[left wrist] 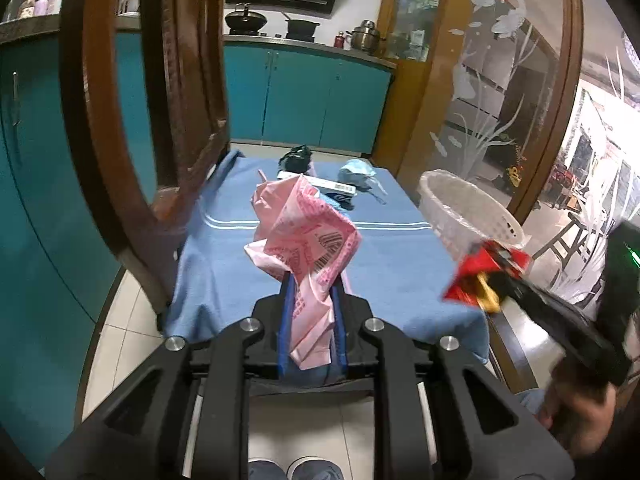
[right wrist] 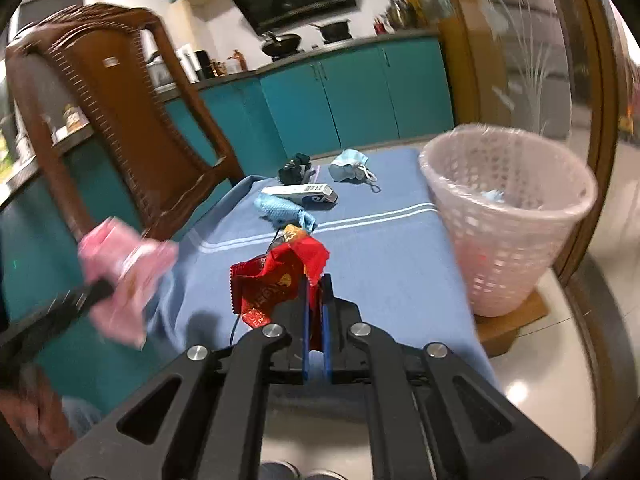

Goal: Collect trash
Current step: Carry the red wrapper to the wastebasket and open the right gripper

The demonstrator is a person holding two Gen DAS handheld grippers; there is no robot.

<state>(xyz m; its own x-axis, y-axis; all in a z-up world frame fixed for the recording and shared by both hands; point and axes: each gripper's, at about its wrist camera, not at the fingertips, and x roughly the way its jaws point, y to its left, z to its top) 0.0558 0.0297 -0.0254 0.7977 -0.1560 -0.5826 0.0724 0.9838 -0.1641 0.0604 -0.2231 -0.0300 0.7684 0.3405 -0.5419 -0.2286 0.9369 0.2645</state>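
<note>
The crumpled pink wrapper [left wrist: 308, 232] sits clamped between the closed jaws of the left gripper [left wrist: 311, 280], held up above the near half of the blue cloth [left wrist: 392, 264] that covers the table. The red wrapper [right wrist: 280, 280] is pinched the same way in the right gripper [right wrist: 317, 280], its jaws nearly together on it, also raised over the cloth's near part.

Farther along the cloth lie a light blue rag [right wrist: 280, 206], a white box [right wrist: 300, 192], a blue face mask [right wrist: 350, 164] and a dark crumpled piece [right wrist: 294, 172], well apart from both grippers. The white mesh basket [right wrist: 508, 216] stands off the table's right edge, open-topped, with clear air between it and the red wrapper. A brown chair [right wrist: 120, 120] crowds the left edge, near the pink wrapper.
</note>
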